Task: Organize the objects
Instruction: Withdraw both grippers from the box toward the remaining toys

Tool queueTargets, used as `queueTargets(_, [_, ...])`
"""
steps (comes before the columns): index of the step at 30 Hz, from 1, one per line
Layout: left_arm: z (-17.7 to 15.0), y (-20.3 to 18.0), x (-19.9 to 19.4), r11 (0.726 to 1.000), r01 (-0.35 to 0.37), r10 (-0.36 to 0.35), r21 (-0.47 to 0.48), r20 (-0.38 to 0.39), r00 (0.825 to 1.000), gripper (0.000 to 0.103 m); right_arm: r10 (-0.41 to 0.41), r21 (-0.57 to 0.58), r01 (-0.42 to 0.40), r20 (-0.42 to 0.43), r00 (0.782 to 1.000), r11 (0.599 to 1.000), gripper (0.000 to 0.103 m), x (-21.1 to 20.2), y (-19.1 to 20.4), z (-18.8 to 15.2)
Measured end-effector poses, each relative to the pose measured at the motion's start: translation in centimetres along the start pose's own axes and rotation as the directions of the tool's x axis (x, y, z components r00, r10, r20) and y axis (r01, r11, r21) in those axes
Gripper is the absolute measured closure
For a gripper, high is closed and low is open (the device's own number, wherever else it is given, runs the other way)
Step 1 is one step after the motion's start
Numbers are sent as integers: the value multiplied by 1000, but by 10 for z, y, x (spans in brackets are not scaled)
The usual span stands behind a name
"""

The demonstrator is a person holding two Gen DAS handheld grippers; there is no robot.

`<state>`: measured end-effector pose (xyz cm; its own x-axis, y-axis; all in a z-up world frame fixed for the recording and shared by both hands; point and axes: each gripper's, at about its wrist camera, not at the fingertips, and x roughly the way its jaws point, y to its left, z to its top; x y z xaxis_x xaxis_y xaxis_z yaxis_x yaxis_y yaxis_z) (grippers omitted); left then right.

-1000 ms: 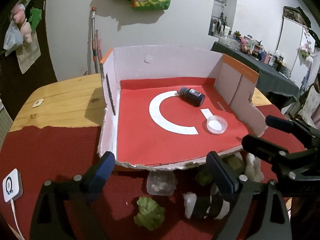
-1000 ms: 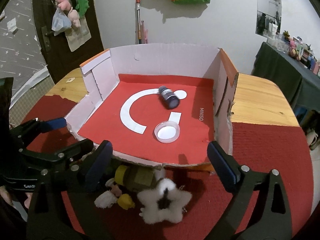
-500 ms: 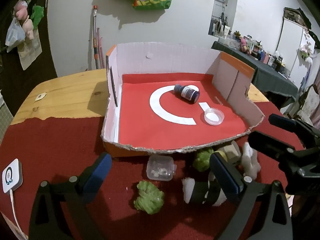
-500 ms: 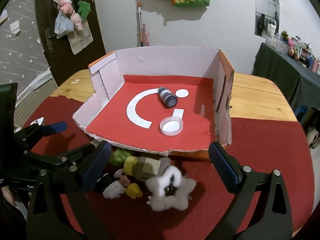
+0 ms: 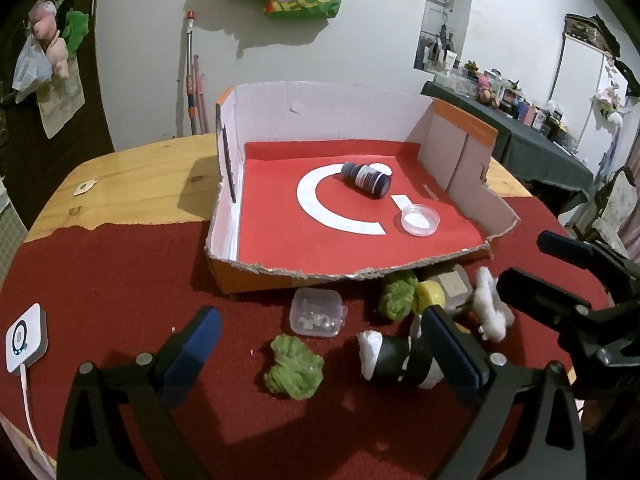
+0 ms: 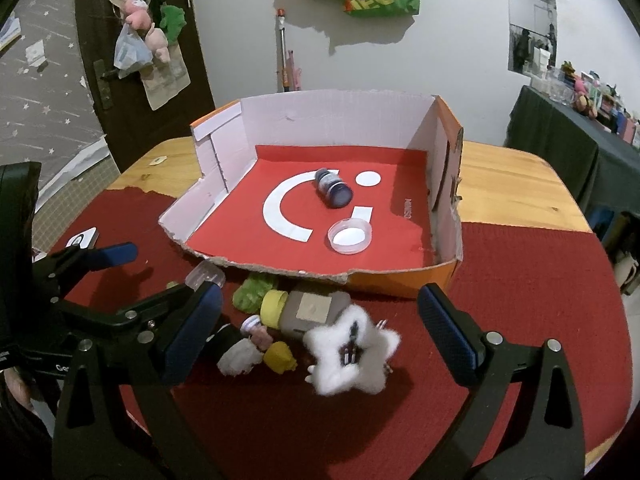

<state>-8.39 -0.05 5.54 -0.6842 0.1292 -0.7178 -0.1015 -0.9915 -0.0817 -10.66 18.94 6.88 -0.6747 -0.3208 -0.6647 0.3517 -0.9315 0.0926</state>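
An open cardboard box with a red floor holds a dark bottle lying on its side and a clear round lid. In front of it on the red cloth lie a green fuzzy ball, a clear plastic case, a second green ball, a yellow-capped grey bottle, a white fluffy star and a black-and-white toy. My left gripper is open above the first green ball. My right gripper is open above the star.
A white charger puck with a cable lies at the cloth's left edge. Bare wooden tabletop lies behind and beside the box. A dark side table with clutter stands at the right.
Both grippers have pulled back and up from the box. The items in front of the box now show fully. Nothing was grasped.
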Motion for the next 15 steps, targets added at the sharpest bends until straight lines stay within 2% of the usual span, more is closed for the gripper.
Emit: queueTargets(15, [-16, 2, -7, 1000, 9, -9, 1, -16, 1000, 1, -6, -11, 6, 3, 1000, 1000, 3, -10, 9, -15])
